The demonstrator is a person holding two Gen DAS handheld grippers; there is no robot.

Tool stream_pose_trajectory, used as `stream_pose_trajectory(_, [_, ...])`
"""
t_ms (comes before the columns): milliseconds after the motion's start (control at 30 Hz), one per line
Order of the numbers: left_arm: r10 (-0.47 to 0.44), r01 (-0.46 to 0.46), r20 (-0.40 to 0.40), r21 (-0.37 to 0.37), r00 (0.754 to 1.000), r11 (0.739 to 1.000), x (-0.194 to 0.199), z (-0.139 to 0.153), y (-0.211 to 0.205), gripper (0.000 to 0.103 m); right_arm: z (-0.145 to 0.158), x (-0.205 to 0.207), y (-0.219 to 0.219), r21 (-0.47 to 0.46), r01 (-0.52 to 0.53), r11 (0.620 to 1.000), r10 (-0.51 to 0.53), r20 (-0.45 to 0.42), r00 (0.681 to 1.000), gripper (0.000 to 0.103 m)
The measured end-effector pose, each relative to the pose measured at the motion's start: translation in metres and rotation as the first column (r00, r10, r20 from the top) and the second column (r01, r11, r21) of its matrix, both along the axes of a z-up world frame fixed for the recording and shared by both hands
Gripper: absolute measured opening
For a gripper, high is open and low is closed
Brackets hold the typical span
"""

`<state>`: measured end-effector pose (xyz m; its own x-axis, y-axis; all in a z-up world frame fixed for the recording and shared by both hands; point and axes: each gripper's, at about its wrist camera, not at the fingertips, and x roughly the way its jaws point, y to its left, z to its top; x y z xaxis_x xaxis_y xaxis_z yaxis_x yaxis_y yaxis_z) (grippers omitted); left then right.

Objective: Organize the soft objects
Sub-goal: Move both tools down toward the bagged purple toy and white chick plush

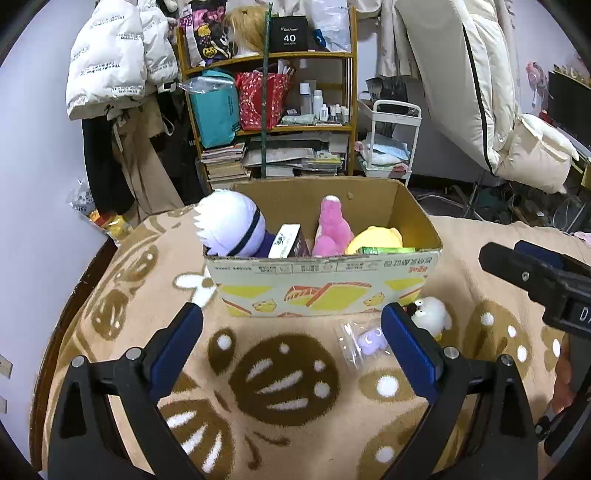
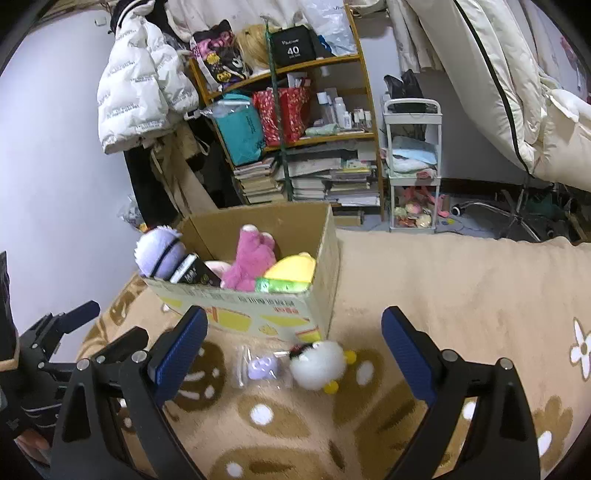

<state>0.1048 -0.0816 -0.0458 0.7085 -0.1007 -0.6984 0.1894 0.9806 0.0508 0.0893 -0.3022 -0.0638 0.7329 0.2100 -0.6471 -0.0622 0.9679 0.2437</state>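
Clearly, black bag (image 1: 289,34) on shelf (image 1: 306,55) reads "40".

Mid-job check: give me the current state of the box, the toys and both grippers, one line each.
Cardboard box: open-topped, upright on blanket.
Pink plush: inside box, upright.
Yellow plush: inside box.
White-haired doll: in box, head above rim.
White duck plush: outside box, on blanket.
Bagged purple toy: on blanket, beside duck.
Left gripper: open, empty.
Right gripper: open, empty.

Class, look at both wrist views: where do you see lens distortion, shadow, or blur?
Left wrist view: fisheye bends the shelf, dark corners, claw shadow on the blanket. Right wrist view: same curvature, the white plush slightly soft, shadow beneath the box.
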Motion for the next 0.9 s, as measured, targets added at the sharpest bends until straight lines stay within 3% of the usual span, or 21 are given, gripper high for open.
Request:
stream_pose_trajectory(667, [0.006, -0.012, -0.088, -0.072, 0.996, 0.997, 0.03, -0.047, -0.008, 0.096, -0.038, 0.028, 0.004, -0.025, 0.032, 0.999, -0.035, -0.126, 0.991, 0.099])
stream_pose_trajectory(900, [-0.013, 0.008, -0.118, -0.036, 0.993, 0.999, 0.039, -0.066, -0.022, 0.096, -0.059, 0.037, 0.004, -0.022, 0.034, 0.999, -0.038, -0.212, 0.977, 0.099])
